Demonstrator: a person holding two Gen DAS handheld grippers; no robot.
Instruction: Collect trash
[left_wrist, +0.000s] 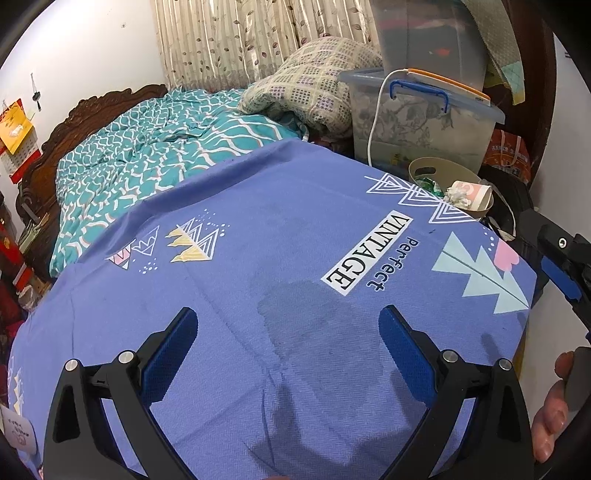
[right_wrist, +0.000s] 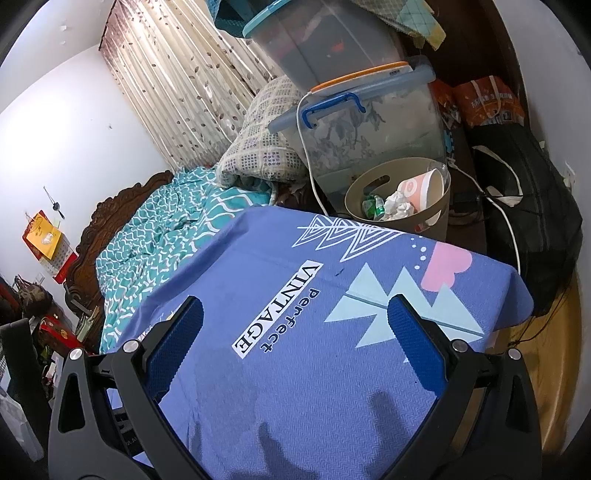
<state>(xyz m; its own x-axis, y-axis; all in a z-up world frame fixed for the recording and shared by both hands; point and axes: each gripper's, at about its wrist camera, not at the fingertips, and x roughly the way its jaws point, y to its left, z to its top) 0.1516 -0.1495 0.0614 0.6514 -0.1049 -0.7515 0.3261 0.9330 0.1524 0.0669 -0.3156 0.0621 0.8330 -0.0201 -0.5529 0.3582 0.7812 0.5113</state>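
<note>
A beige waste bin stands past the far right edge of the table with the blue printed cloth. Inside it lie a pink-and-white paper cup, crumpled white tissue and green wrappers. The left wrist view shows the same bin with the cup at its rim. My left gripper hangs open over the bare blue cloth, holding nothing. My right gripper is open too, above the cloth near the "Perfect VINTAGE" print. It also shows at the right edge.
Clear storage boxes with a white cable are stacked behind the bin. A bed with a teal quilt and a folded blanket lies to the left. A black bag sits on the floor at right. A hand shows at right.
</note>
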